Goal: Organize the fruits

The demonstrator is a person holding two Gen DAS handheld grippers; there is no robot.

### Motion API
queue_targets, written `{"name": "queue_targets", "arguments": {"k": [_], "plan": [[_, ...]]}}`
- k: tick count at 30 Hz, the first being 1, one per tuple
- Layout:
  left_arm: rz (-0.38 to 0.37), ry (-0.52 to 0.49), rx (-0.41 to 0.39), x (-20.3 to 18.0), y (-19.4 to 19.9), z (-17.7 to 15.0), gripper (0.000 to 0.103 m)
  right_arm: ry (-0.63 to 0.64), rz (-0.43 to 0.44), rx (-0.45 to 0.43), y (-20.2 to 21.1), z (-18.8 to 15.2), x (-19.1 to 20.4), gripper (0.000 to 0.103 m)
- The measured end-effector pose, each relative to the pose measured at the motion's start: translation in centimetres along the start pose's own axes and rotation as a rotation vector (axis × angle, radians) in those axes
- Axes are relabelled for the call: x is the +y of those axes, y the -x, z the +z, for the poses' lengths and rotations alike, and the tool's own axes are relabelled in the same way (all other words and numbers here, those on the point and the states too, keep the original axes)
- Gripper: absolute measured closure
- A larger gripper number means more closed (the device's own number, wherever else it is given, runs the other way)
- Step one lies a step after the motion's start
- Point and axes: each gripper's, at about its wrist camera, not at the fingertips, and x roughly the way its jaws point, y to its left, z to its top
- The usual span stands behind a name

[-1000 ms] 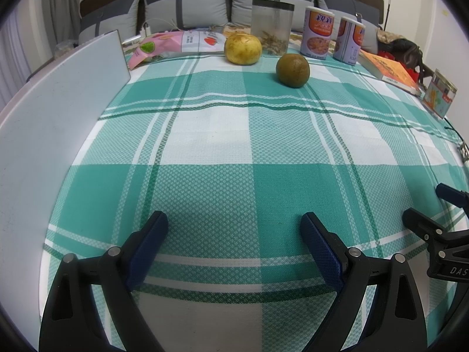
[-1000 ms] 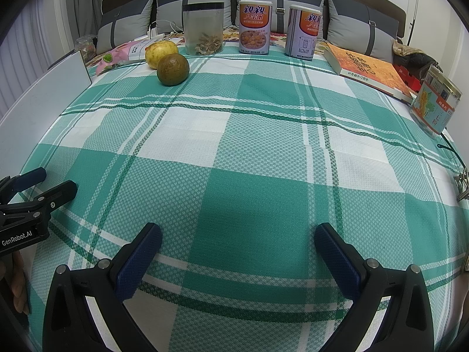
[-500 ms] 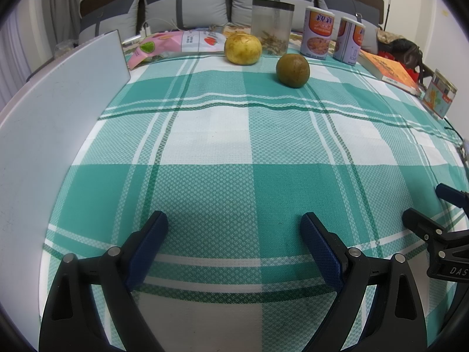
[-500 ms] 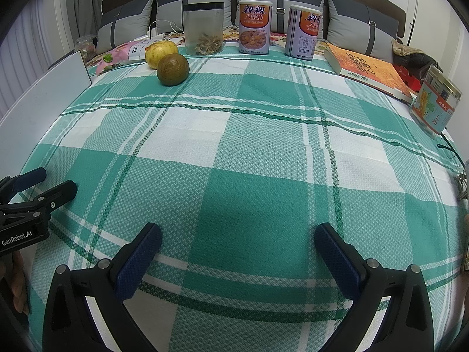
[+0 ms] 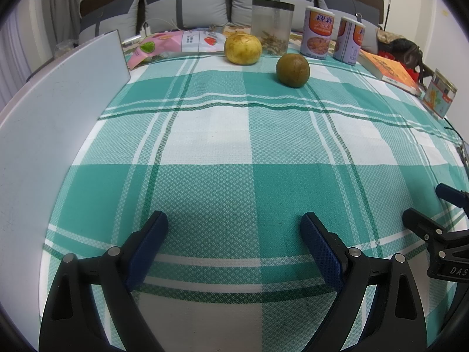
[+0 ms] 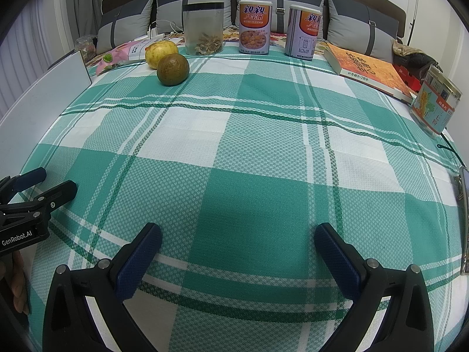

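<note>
Yellow fruit [image 5: 242, 49], green fruit [image 5: 292, 70] far ahead of left gripper [image 5: 234, 228].

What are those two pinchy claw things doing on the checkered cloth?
A person holds them to sort fruit, but nothing is picked up yet. The left gripper and right gripper both hang open over the green checked cloth, empty. The yellow fruit and the brownish-green fruit sit untouched at the far end, near the cans.

Before you lies a green-and-white checked cloth [image 6: 234, 152]. At its far edge you have a yellow fruit [image 5: 242, 49], a green fruit [image 5: 292, 70] (apart), a clear jar [image 5: 272, 26], two cans [image 6: 254, 28], a book [image 6: 370, 69] and a snack bag [image 5: 173, 45].
</note>
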Motion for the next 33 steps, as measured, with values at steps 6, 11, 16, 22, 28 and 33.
{"name": "queue_targets", "arguments": {"k": [6,11,16,22,28,33], "plan": [[0.0,0.0,0.0,0.0,0.0,0.0,0.009,0.0,0.0,0.0,0.0,0.0,0.0,0.0],[0.0,0.0,0.0,0.0,0.0,0.0,0.009,-0.006,-0.006,0.001,-0.1,0.1,0.1,0.0],[-0.005,0.002,0.001,0.0,0.0,0.0,0.009,-0.037,0.037,-0.039,0.9,0.0,-0.4,0.0],[-0.031,0.011,0.01,0.2,0.0,0.4,0.009,-0.002,0.104,-0.197,5.6,-0.2,-0.2,0.0],[-0.118,0.079,0.001,1.0,0.0,3.3,0.009,0.029,0.116,-0.202,5.4,-0.5,0.4,0.0],[-0.137,0.109,-0.052,2.8,-0.4,8.2,0.009,0.015,0.139,-0.203,5.2,-0.6,0.2,0.0]]}}
